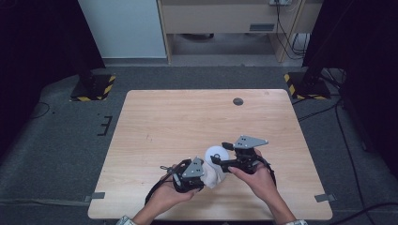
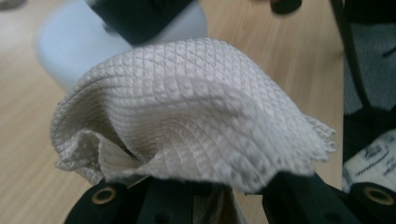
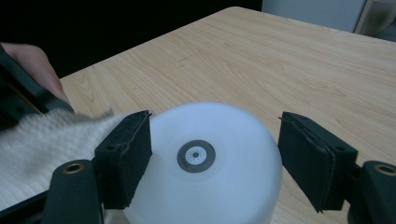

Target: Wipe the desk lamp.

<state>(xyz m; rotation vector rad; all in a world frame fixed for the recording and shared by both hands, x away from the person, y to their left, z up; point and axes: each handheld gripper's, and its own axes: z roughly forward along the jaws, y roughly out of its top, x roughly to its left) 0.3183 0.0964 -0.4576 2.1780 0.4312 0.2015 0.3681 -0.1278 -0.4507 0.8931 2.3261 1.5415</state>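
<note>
A white round container [image 1: 217, 152] is at the front middle of the wooden table [image 1: 187, 117], its flat end with a small grey disc [image 3: 196, 156] turned towards the right gripper's camera. My right gripper [image 1: 221, 152] [image 3: 215, 158] has a jaw on either side of the container [image 3: 205, 126] and holds it. A white waffle-weave cloth [image 1: 213, 177] [image 2: 187, 107] bunches out of my left gripper [image 1: 204, 177] [image 2: 205, 186], which is shut on it. The cloth [image 3: 46, 140] lies against the container's side [image 2: 70, 46].
A small dark round hole [image 1: 238, 101] marks the table's far right part. Two stands with yellow-black striped bases [image 1: 94, 86] [image 1: 305, 84] flank the far corners on grey carpet. Cables [image 1: 328, 112] run on the floor at right. A wooden cabinet [image 1: 225, 18] stands behind.
</note>
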